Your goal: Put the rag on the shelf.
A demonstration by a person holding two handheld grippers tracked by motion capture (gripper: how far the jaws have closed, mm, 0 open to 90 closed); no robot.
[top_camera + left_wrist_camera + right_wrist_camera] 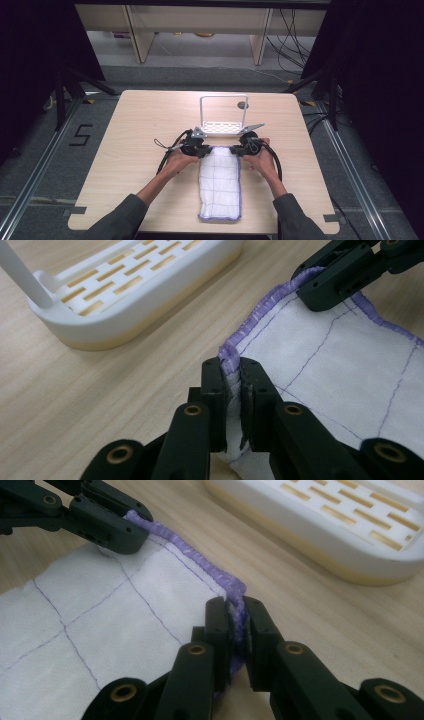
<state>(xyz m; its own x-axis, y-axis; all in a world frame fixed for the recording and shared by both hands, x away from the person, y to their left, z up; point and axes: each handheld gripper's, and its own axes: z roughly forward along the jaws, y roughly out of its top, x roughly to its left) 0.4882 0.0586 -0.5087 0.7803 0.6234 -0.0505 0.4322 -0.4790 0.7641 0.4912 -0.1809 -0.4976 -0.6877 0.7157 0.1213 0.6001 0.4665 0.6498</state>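
A white cloth (220,182) with a purple hem and thin grid lines lies folded lengthwise on the table, running from the middle toward the near edge. My left gripper (202,149) is shut on its far left corner; the left gripper view shows the hem (231,352) pinched between the jaws of my left gripper (233,371). My right gripper (241,149) is shut on the far right corner, the purple hem (220,574) clamped between the jaws of my right gripper (233,607). Each gripper view shows the other gripper on the opposite corner.
A white slotted rack (223,128) with an upright wire handle (224,97) stands just beyond the cloth's far edge. The wooden table (140,120) has bare room to the left and right. Cables trail from both grippers.
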